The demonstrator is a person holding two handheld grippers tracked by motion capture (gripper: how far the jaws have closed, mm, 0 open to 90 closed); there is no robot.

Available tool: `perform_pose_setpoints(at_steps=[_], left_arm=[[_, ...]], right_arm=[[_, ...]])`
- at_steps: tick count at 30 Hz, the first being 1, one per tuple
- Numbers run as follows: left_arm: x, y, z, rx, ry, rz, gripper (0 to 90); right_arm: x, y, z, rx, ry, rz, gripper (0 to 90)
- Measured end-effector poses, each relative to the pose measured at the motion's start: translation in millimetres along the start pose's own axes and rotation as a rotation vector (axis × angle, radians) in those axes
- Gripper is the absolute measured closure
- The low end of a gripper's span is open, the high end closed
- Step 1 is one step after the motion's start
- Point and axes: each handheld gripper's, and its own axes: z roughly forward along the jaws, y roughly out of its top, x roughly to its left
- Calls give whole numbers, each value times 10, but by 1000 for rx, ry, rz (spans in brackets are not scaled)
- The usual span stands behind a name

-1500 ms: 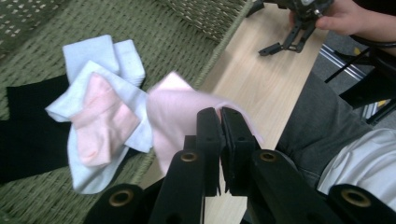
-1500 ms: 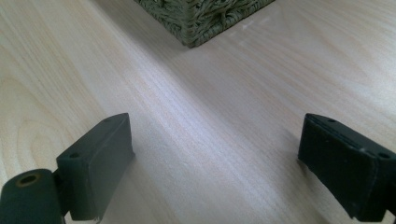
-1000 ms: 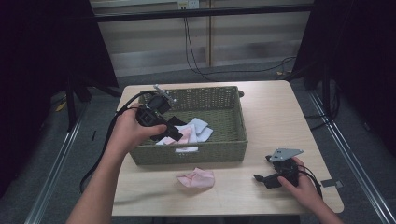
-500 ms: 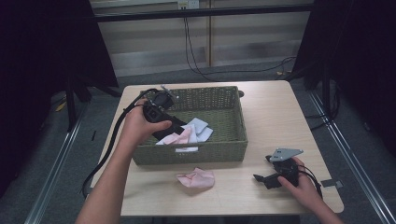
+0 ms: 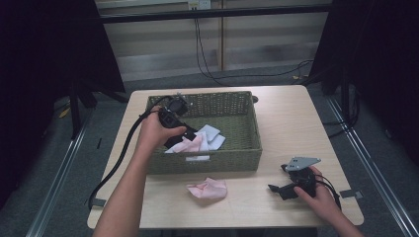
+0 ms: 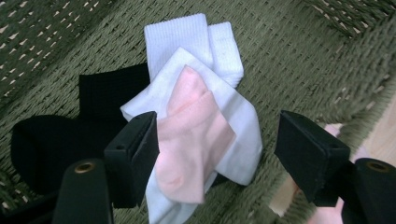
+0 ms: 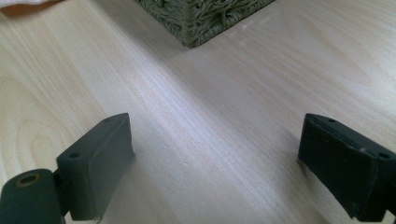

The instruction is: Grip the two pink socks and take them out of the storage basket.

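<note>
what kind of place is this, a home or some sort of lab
Probably a lab or recording setup rather than a home. A bare wooden table stands between dark curtains, cables hang down the back wall, and a person works over a basket of socks with two hand-held grippers.

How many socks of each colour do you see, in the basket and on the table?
Pink socks: 2, one in the basket, one on the table
White socks: 2
Black socks: 1
Total: 5
</note>
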Motion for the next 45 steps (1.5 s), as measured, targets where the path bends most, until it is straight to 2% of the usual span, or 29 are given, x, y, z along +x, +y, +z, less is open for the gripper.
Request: perform_pose_setpoints(at_steps=[5,7,8,13,18,20,24,26,31,32,35,38,41,43,45], left_arm=[[40,10,166,24,4,28,287],[52,4,193,25,3,23,285],[101,-23,262,18,-1,2,282],[188,-52,370,23,10,-28,279],[197,-37,466,31,-3,-29,263],[193,-35,523,39,-6,-22,288],[202,-22,608,37,6,-39,307],[215,-17,640,37,15,-33,322],[249,-28,733,79,13,-43,355],[256,-32,747,83,14,-57,355],[271,-39,789,100,0,-62,362],[270,-45,828,114,0,-74,407],[266,-48,832,118,-3,-62,548],[240,-44,804,118,-11,-74,661],[234,-44,759,120,8,-82,729]], right_arm=[[0,0,0,0,0,0,93],[0,0,0,0,0,0,93],[0,0,0,0,0,0,93],[0,0,0,0,0,0,93],[0,0,0,0,0,0,93],[0,0,0,0,0,0,93],[0,0,0,0,0,0,93],[0,0,0,0,0,0,93],[0,0,0,0,0,0,93],[0,0,0,0,0,0,93],[0,0,0,0,0,0,93],[0,0,0,0,0,0,93],[-1,0,0,0,1,0,93],[0,0,0,0,1,0,93],[-1,0,0,0,1,0,93]])
